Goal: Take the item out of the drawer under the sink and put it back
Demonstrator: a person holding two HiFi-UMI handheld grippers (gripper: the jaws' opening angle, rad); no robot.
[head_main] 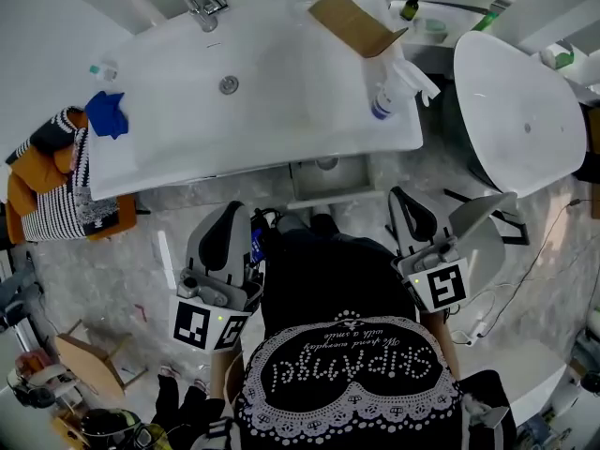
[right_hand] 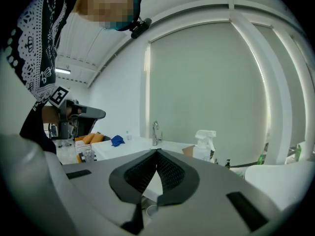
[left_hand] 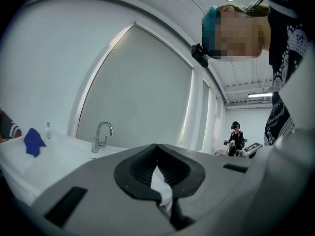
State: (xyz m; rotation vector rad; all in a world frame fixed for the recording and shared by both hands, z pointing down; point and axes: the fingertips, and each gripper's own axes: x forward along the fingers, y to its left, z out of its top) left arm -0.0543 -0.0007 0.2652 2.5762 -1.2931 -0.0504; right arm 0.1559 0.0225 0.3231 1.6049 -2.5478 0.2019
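Note:
The white sink counter [head_main: 281, 111] with its faucet [head_main: 202, 3] lies ahead of me. Under its front edge a grey drawer [head_main: 330, 184] shows, pulled out a little, with a small round pale thing [head_main: 326, 164] at its back. My left gripper [head_main: 230, 212] is held close to my body, left of the drawer, its jaws shut and empty. My right gripper [head_main: 400, 197] is level with it on the right, also shut on nothing. In the left gripper view the left gripper's [left_hand: 157, 145] tips meet. In the right gripper view the right gripper's [right_hand: 157, 151] tips meet too.
On the counter lie a blue cloth [head_main: 108, 113], a cardboard piece [head_main: 352, 22] and a white spray bottle [head_main: 389, 87]. A white tub [head_main: 520, 111] stands at the right. A striped bag [head_main: 56, 195] hangs left. Another person [left_hand: 235, 137] stands far off.

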